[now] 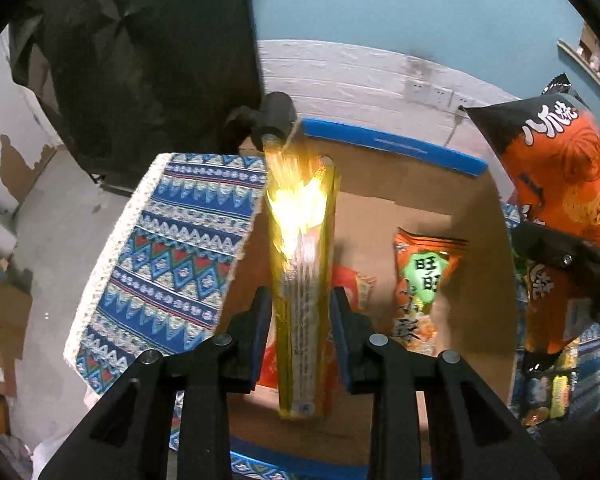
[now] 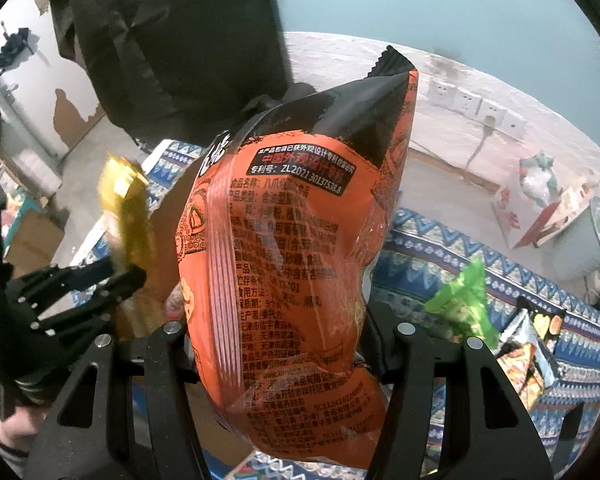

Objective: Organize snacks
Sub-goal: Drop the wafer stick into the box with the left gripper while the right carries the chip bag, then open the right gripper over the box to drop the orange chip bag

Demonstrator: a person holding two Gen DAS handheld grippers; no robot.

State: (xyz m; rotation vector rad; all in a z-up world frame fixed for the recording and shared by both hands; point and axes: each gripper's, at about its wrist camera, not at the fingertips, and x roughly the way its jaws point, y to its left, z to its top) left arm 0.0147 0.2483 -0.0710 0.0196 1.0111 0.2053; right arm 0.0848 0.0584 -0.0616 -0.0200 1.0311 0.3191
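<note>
My left gripper (image 1: 302,308) is shut on a shiny gold snack packet (image 1: 302,264), held upright over an open cardboard box (image 1: 476,240) with blue edges. An orange packet with a green label (image 1: 424,280) and a red-orange one (image 1: 354,284) lie in the box. My right gripper (image 2: 278,340) is shut on a big orange and black snack bag (image 2: 296,248), held up beside the box; this bag also shows in the left wrist view (image 1: 560,184). The left gripper (image 2: 116,276) with the gold packet (image 2: 130,216) shows at the left of the right wrist view.
The box sits on a blue patterned cloth (image 1: 172,256). More snacks lie on the cloth at the right: a green packet (image 2: 464,300) and dark packets (image 2: 532,344). A grey bin (image 2: 588,240) stands far right. A dark hanging garment (image 2: 172,40) is behind.
</note>
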